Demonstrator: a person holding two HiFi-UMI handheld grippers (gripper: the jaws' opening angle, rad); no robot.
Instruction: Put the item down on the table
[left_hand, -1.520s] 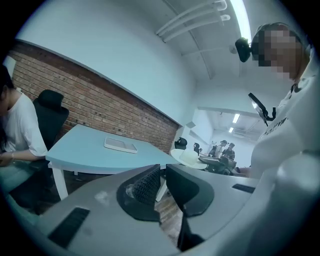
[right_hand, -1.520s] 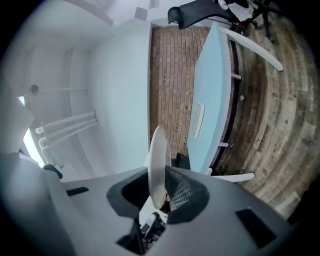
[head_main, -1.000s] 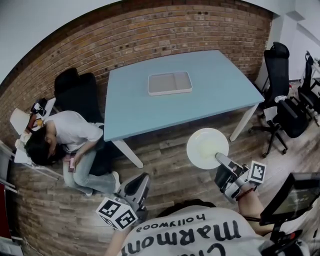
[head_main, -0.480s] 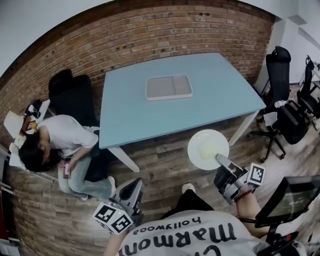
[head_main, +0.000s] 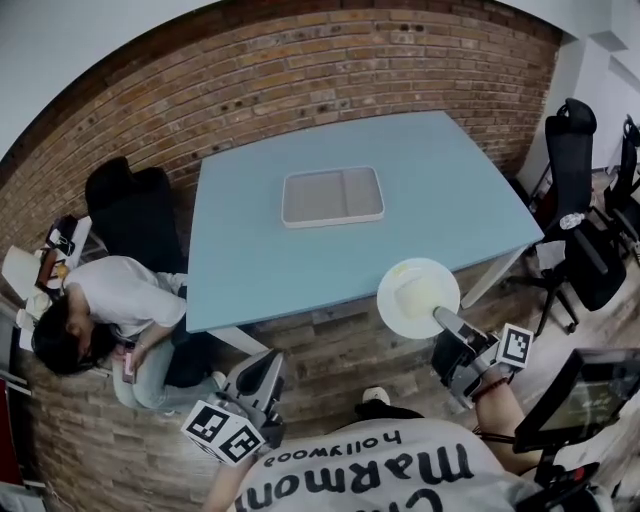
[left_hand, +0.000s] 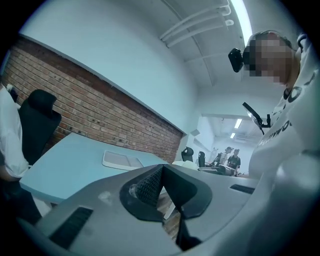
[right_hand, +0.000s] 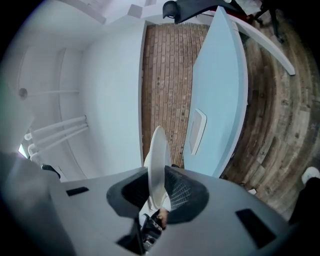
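A round white plate (head_main: 418, 297) hangs flat over the wooden floor, its far rim just over the near edge of the light blue table (head_main: 300, 260). My right gripper (head_main: 441, 319) is shut on the plate's near rim. In the right gripper view the plate (right_hand: 158, 160) stands edge-on between the pads of the right gripper (right_hand: 158, 189), with the table (right_hand: 220, 90) ahead. My left gripper (head_main: 262, 372) is low on the left, short of the table, shut and empty. In the left gripper view its jaws (left_hand: 161, 172) meet, and the table (left_hand: 65, 167) lies beyond.
A grey two-part tray (head_main: 332, 196) lies mid-table. A person (head_main: 110, 300) sits on the floor by the table's left corner, beside a black chair (head_main: 130, 200). Black office chairs (head_main: 575, 180) stand at the right, next to a white table leg (head_main: 497, 265). A brick wall runs behind.
The table has drawn nearer in the head view. Both grippers travelled towards it with the plate still held, and the plate's rim now reaches the table's near edge.
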